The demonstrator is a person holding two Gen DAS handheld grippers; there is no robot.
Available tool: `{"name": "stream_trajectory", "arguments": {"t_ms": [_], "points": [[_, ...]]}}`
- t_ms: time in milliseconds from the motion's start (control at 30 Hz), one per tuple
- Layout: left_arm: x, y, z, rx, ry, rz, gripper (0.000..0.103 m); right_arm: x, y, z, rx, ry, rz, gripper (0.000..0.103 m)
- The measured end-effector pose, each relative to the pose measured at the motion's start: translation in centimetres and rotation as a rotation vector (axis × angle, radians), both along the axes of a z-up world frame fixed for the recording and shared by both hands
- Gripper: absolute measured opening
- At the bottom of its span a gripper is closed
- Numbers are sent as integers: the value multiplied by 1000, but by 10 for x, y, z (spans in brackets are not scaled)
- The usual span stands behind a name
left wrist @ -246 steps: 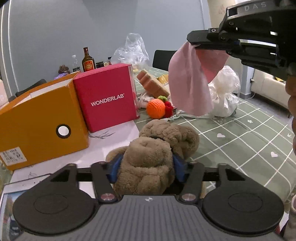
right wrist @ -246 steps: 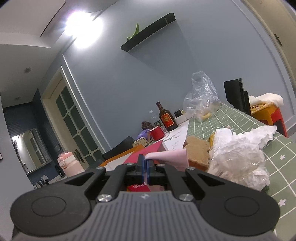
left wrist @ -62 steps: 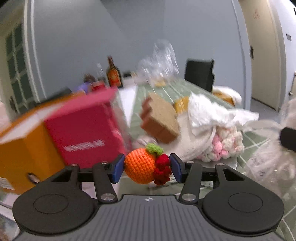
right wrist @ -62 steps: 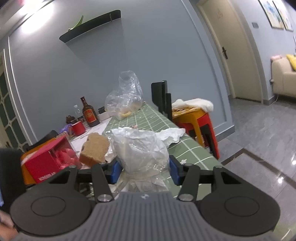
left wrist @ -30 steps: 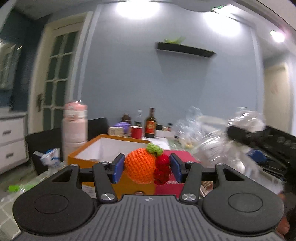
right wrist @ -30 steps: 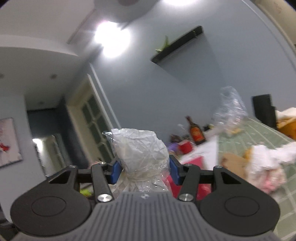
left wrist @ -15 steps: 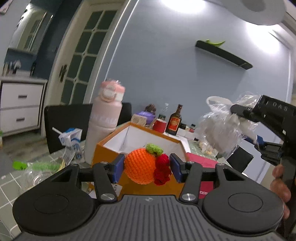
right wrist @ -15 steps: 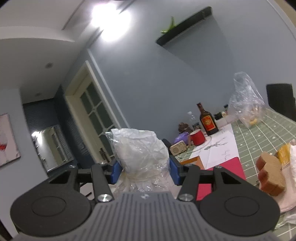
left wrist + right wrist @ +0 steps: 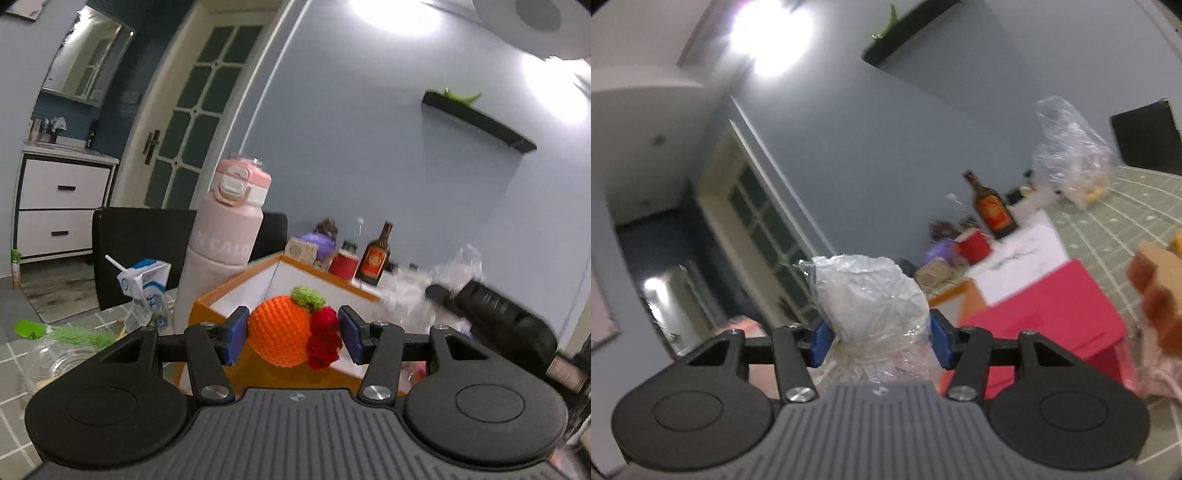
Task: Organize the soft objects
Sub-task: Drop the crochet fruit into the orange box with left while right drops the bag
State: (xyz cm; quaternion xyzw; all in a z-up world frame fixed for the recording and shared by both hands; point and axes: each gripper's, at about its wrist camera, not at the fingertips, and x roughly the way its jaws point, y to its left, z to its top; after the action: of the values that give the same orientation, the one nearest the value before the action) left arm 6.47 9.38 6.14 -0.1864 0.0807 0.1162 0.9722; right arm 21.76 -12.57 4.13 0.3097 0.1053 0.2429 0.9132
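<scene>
My left gripper (image 9: pixel 291 334) is shut on an orange crocheted fruit (image 9: pixel 280 332) with a green top and red berries, held in front of the open orange box (image 9: pixel 229 295). My right gripper (image 9: pixel 877 341) is shut on a crumpled clear plastic bag (image 9: pixel 871 299); it also shows blurred at the right of the left wrist view (image 9: pixel 491 306), low over the orange box. A red box (image 9: pixel 1052 306) sits beside the orange box (image 9: pixel 960 295).
A tall pink water bottle (image 9: pixel 225 254) stands left of the orange box. A brown bottle (image 9: pixel 376 258), a red cup (image 9: pixel 343 260) and a brown sponge block (image 9: pixel 1156 288) stand on the green checked table (image 9: pixel 1126 206). A milk carton (image 9: pixel 144 284) and a black chair (image 9: pixel 122 243) are at left.
Both grippers have kept their loads. The right gripper with the plastic bag has dropped lower toward the orange box. The left view has tilted and come closer to the box.
</scene>
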Motion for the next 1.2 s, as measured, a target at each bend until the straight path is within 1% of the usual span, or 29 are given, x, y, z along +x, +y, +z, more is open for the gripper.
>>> {"name": "stream_trajectory", "arguments": {"t_ms": [67,133,167,200,233,267,300,333,367,467,567,633,733,900,967,1033,1100,1167,1200], "points": [[2,0,-2,-7,-11,8,61,0,-1,0,20,-11,15,54],[6,1,-3,-17,-4,13,61,2,2,0,27,-20,47,60],[9,1,-3,-20,5,9,61,7,5,0,16,-12,55,69],[12,0,-3,-23,13,0,61,11,10,1,-10,-14,65,84],[15,1,-3,-25,21,-9,61,14,14,1,-35,3,51,88],[19,0,-3,-27,32,-13,61,13,17,3,-68,15,14,87],[21,-1,-3,-25,43,-16,61,11,16,3,-85,16,-8,89],[24,-2,-3,-23,56,-19,61,9,16,3,-91,13,-18,92],[26,-3,-3,-22,64,-22,61,7,13,4,-82,7,-17,98],[31,-6,-2,-7,73,-26,61,0,-1,6,-19,-36,-12,100],[38,-9,-1,11,74,-23,61,-7,-12,7,21,-64,-44,100],[43,-10,0,5,74,-26,61,-12,-16,5,31,-62,-47,100],[50,-11,1,-1,68,-34,61,-5,-19,4,53,-47,-33,100],[63,-24,0,54,115,13,61,-6,-13,5,10,-43,-45,100],[70,-27,-1,83,132,15,61,-7,-11,5,-3,-24,-42,100],[76,-28,-2,90,162,19,61,-9,-9,5,-3,-28,-27,100],[82,-27,-5,77,183,7,61,-10,-8,6,-16,-37,-26,100],[85,-27,-7,71,198,-18,64,-13,-8,6,-26,-49,-29,100],[85,-28,-8,86,204,-13,69,-14,-8,6,-26,-54,-25,100]]}}
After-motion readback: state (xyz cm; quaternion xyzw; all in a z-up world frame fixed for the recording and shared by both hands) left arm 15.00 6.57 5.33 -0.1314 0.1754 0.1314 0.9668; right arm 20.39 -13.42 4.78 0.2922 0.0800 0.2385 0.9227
